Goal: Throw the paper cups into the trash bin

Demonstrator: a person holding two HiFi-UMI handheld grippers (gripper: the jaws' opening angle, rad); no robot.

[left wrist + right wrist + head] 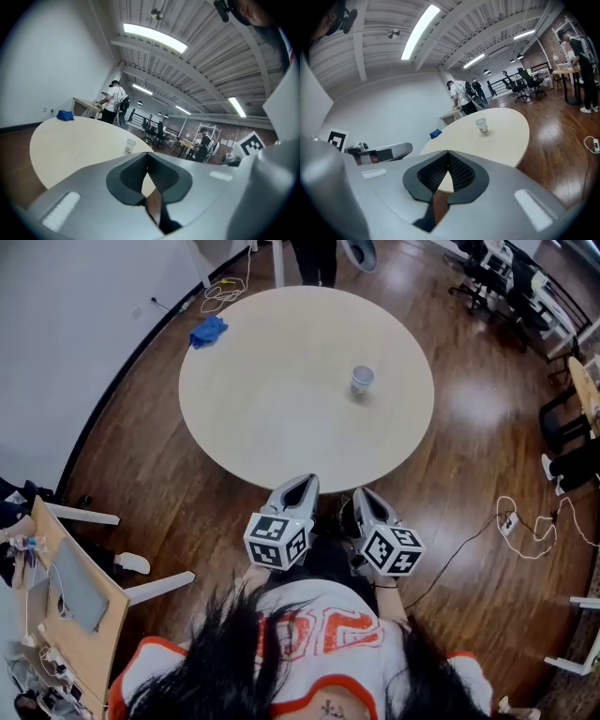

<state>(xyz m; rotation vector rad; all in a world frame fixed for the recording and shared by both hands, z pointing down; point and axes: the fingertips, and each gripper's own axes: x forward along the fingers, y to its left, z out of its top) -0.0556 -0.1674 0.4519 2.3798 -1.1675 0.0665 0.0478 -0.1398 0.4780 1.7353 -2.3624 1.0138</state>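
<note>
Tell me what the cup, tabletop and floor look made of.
Cup: likely paper, matte white with a faint printed band.
Tabletop: pale beige, matte, no grain visible; laminate or light veneer, can't tell.
Floor: dark wood or wood-look planks, semi-gloss; seams and light reflections show.

Bright, even light from ceiling strip lights (pixel 154 37); fisheye edges darken, perhaps slightly soft

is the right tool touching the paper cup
Apart. The head view shows the right tool by the table edge, bare tabletop between it and the paper cup.
</note>
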